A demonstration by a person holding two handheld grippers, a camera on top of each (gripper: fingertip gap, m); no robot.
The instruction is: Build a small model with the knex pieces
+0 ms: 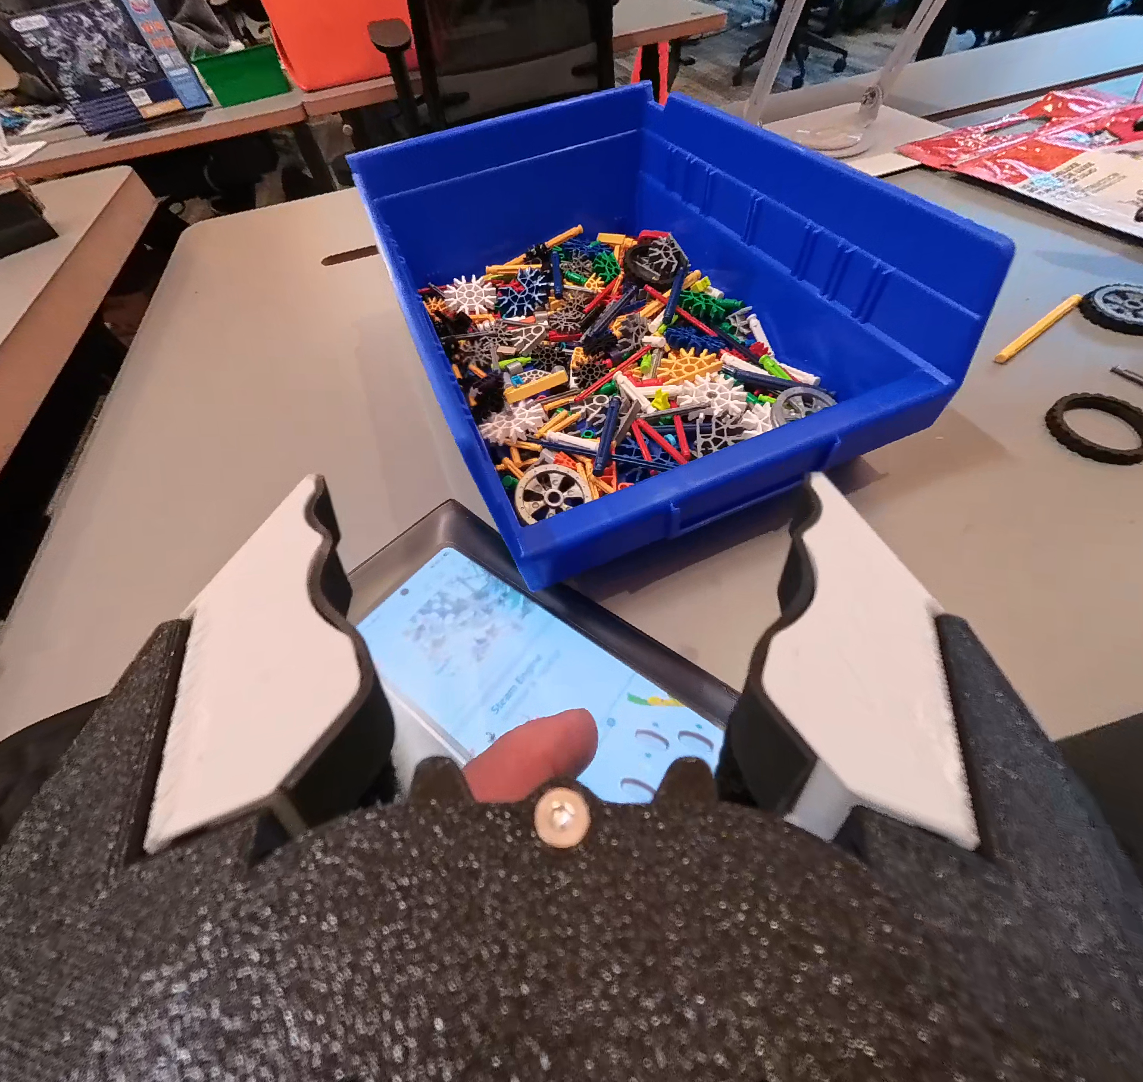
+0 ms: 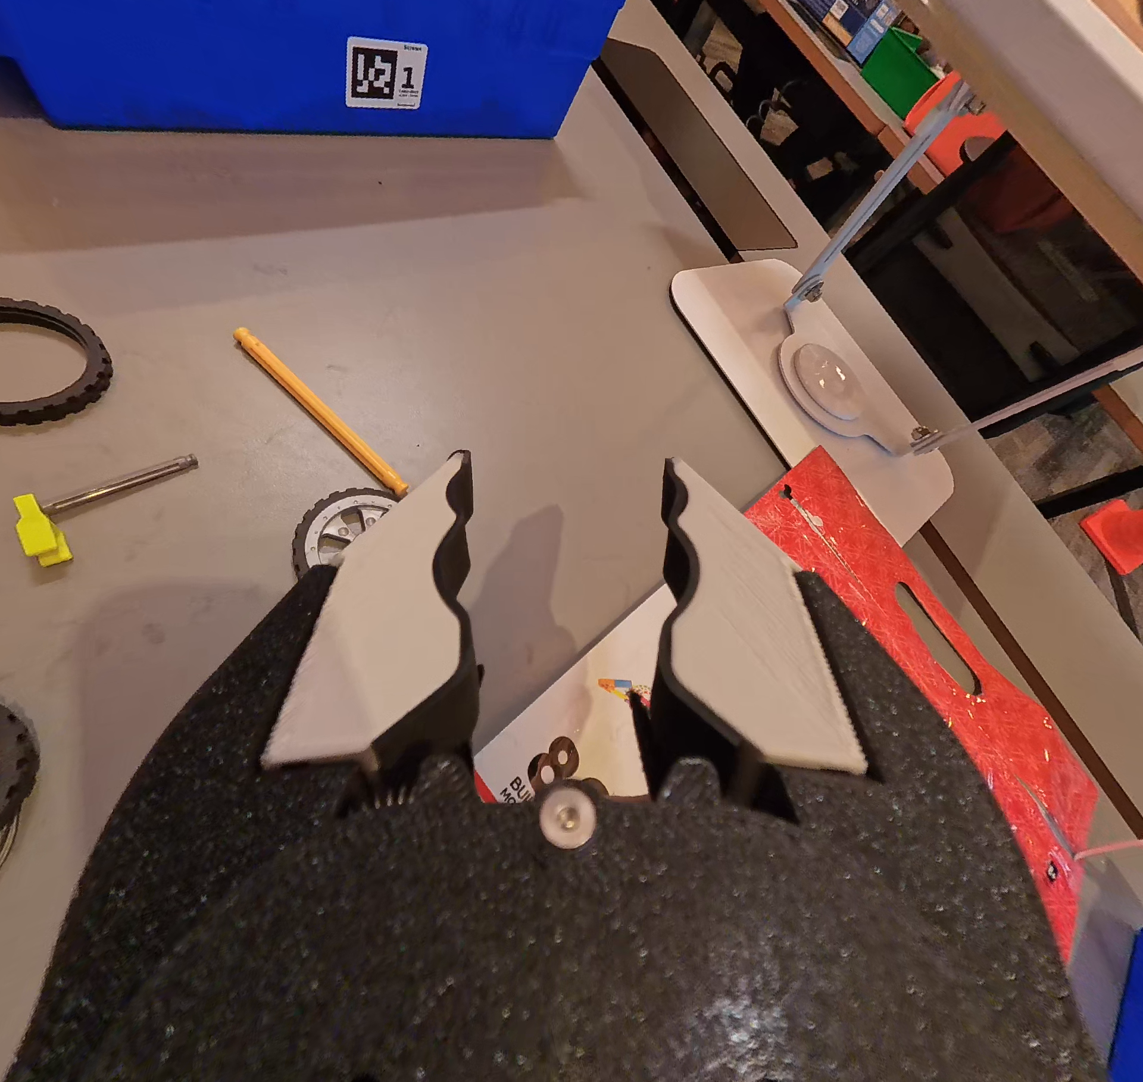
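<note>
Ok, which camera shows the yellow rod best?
Right wrist view: the yellow rod lies whole on the table, beside the small wheel. Left wrist view shows it small, near the right edge.

We are in what looks like a shared office or lab workroom: several grey tables (image 1: 247, 335) stand in rows, with rolling office chairs (image 1: 798, 32) on patterned carpet behind them. A blue bin (image 1: 804, 261) full of colourful construction-toy pieces (image 1: 612, 366) sits on our table, toy boxes (image 1: 105, 57) and green (image 1: 241, 72) and orange (image 1: 328, 7) containers fill the neighbouring tables, and a white desk-lamp base (image 2: 822, 372) stands at the table edge.
</note>
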